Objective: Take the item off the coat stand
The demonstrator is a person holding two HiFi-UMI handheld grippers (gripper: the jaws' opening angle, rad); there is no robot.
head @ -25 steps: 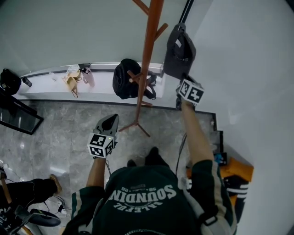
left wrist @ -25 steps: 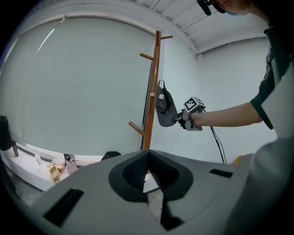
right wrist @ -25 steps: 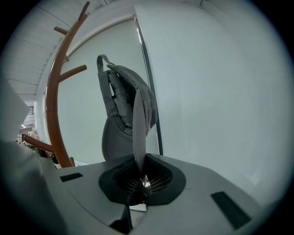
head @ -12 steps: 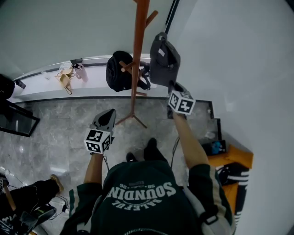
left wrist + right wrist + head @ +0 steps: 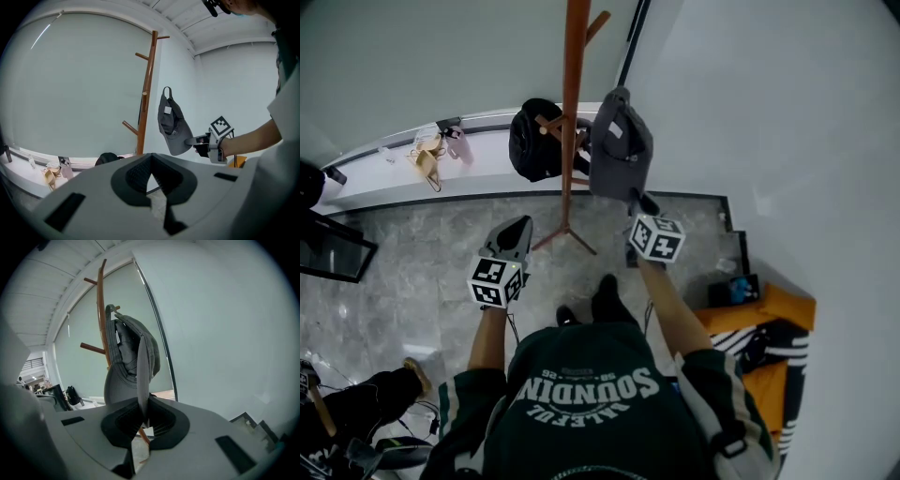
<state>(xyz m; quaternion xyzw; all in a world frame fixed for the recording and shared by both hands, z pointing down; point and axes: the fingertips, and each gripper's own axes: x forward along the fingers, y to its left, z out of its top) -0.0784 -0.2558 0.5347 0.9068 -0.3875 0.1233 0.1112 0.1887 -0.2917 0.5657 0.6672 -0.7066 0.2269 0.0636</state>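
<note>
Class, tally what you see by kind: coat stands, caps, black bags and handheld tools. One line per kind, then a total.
Coat stand: 1
Grey cap: 1
Black bag: 1
Tools: 2 (left tool, right tool)
Total: 5

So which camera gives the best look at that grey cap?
The left gripper view: it shows the whole grey cap side-on, with its brim pinched in the right tool. The head view sees it foreshortened from above, beside the coat stand. The right gripper view sees it close up, with the brim edge-on.
</note>
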